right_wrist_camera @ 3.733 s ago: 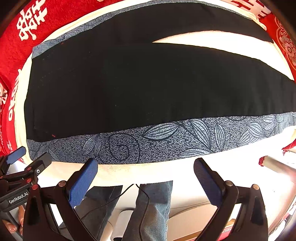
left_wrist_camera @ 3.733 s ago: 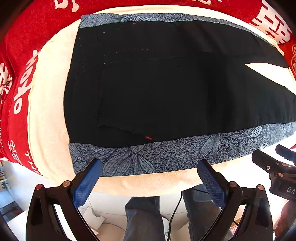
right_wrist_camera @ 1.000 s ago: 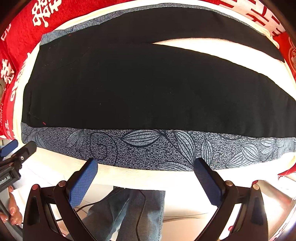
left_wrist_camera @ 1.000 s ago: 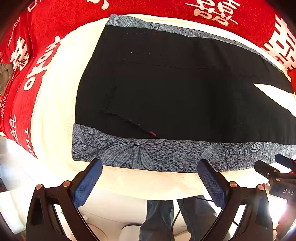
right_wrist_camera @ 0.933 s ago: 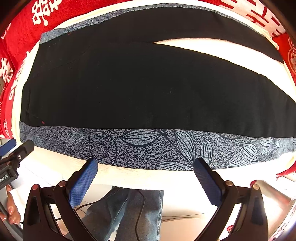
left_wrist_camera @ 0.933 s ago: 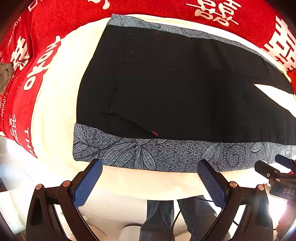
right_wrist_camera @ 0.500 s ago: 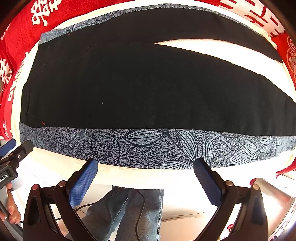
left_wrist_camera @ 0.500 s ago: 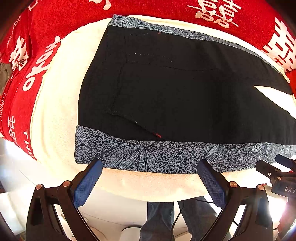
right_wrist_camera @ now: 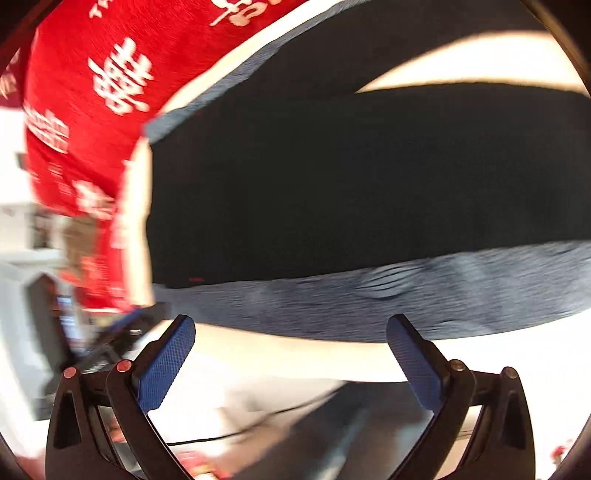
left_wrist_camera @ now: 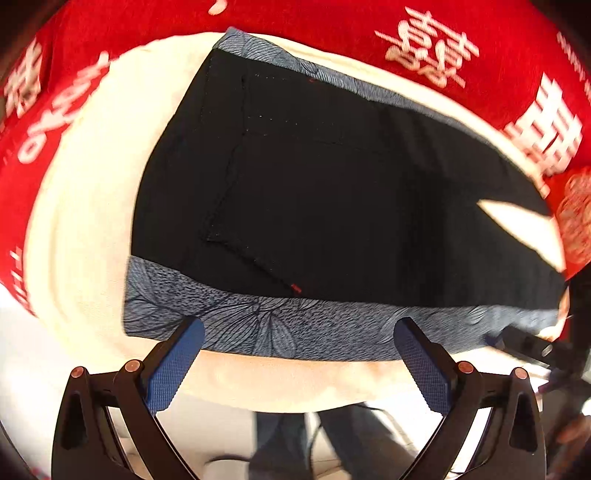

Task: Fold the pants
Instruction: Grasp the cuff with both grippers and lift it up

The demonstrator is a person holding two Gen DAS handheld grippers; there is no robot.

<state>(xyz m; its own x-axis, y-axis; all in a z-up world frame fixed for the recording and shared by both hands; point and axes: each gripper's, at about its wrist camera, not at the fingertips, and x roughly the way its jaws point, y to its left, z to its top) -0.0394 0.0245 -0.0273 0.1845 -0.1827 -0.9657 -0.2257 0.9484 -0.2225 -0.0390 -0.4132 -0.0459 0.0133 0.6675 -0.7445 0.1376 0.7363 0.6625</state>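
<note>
Pants point(left_wrist_camera: 332, 206) lie flat on a cream cover point(left_wrist_camera: 85, 236) over red cloth point(left_wrist_camera: 332, 22). Left tongs point(left_wrist_camera: 297, 354) gape empty at the near patterned waist edge; right tongs point(right_wrist_camera: 291, 350) gape empty just short of the same side band.

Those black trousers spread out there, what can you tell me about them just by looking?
The pants are black, of a matte woven-looking cloth, with a grey-blue leaf-patterned stripe down each outer side. They lie flat and unfolded on a cream pad, waist end toward the left, the legs parting in a narrow wedge farther right. A stitched slanted pocket ends in a small red tack. Both grippers hang open at the near edge; nothing grips the cloth.
</note>
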